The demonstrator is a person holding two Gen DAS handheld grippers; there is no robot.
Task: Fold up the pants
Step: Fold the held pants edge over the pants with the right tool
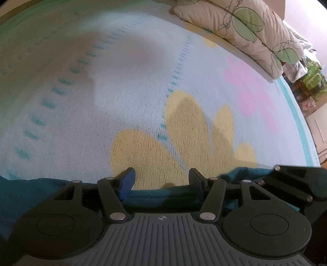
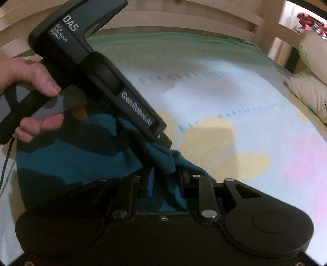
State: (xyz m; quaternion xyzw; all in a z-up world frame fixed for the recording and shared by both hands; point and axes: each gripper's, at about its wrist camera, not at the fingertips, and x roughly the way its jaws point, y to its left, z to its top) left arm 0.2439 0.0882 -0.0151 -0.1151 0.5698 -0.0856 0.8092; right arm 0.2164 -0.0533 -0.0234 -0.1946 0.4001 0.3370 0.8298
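The teal pants (image 2: pixel 67 161) lie on a bed blanket (image 1: pixel 130 86) printed with flowers. In the left wrist view only their near edge (image 1: pixel 155 195) shows, running under my left gripper (image 1: pixel 161 179), whose jaws stand wide apart over that edge with nothing between them. In the right wrist view my right gripper (image 2: pixel 164 182) is shut on a bunched fold of the pants (image 2: pixel 169 163). The left gripper's body (image 2: pixel 114 90), held by a hand, crosses that view and its tip reaches the same fold. The right gripper also shows at the left wrist view's right edge (image 1: pixel 294 182).
A leaf-print pillow (image 1: pixel 245 26) lies along the blanket's far right edge. A wooden bed frame (image 2: pixel 184 18) runs behind the blanket. Cluttered shelves (image 1: pixel 308 81) stand past the bed at far right. A thin cable (image 2: pixel 6 163) hangs at left.
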